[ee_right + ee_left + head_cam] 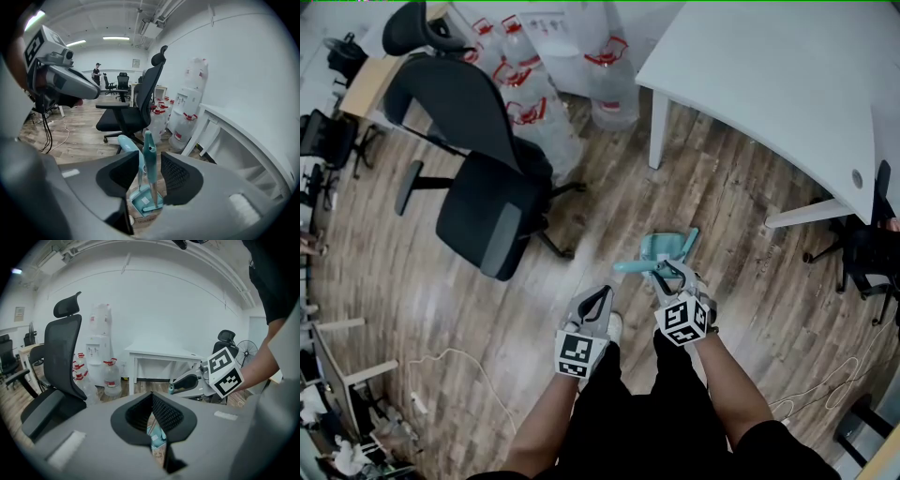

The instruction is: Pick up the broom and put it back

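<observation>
The right claw (150, 161) is hanging released around the teal broom (149, 145) handle, not touching it; the left claw (152, 397) is seemingly sitting clenched, empty.

Bright, even light; fisheye-warped, dark edges

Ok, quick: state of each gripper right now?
Left gripper: jaws shut, empty.
Right gripper: jaws open, broom handle between them, not gripped.

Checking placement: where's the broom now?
Right gripper view: broom stands upright in the dustpan, handle inside the open right claw, left of the table.
</observation>
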Demonstrator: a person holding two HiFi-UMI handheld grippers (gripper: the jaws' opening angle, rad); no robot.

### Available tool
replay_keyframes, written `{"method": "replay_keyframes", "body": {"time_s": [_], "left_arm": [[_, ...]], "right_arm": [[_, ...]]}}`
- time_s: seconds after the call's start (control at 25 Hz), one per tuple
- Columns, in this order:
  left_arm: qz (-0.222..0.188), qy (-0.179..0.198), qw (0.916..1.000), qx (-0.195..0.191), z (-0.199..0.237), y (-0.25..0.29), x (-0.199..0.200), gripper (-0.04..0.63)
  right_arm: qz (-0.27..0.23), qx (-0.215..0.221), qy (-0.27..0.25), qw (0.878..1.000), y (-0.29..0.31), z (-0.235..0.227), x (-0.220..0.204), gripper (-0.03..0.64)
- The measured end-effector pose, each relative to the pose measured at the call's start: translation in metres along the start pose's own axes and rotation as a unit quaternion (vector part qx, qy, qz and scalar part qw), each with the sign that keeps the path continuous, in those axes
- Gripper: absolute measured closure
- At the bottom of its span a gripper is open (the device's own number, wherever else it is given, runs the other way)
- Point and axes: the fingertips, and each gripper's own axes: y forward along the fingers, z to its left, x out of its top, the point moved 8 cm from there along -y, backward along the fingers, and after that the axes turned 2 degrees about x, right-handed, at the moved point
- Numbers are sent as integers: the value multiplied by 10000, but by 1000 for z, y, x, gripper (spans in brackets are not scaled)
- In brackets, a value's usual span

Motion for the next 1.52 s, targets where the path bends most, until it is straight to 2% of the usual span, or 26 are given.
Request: {"method": "replay_keyframes", "body": {"time_s": [0.56,0.76,1.52], "left_arm": [[82,-33,10000,-29,-1,7,-2,579],[109,-47,9999,-61,-1,7,-4,579],[164,2,9998,-138,-4,10,-5,579]], "right_arm": [[-12,128,-25,9999,9,-4,-5,462],[-36,70,-174,9998,9,-3,-5,525],[-55,-86,-133,9999,-2,-5,-12,528]]}}
